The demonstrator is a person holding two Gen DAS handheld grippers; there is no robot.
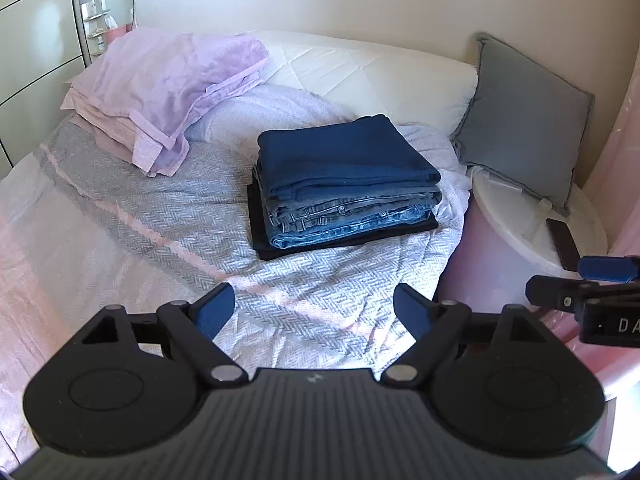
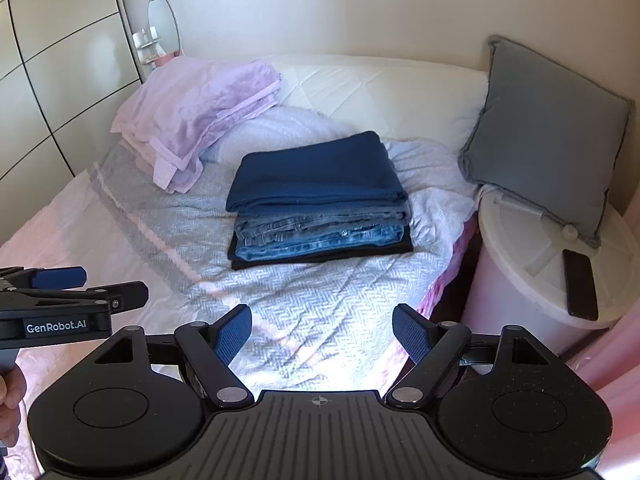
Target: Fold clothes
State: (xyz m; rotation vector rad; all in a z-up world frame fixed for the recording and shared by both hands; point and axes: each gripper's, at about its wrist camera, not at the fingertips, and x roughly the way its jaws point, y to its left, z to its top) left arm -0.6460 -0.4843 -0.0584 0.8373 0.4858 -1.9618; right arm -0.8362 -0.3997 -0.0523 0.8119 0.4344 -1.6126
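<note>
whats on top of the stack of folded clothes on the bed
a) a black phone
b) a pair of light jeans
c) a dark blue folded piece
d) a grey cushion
c: the dark blue folded piece lies on top of the stack, with the jeans under it; the grey cushion and the phone are off to the side on the white bin.

Plenty of open bedspread (image 2: pixel 304 320) in front of both grippers, nothing lying on it up to the stack of folded clothes (image 2: pixel 320 204) mid-bed. Left of the stack there's a clear strip, then the lilac pillows (image 2: pixel 200 112) block the far corner. Right side's tight: white bin (image 2: pixel 516 280) just beside the bed edge, phone (image 2: pixel 580 284) and grey cushion (image 2: pixel 552 132) on its lid.
</note>
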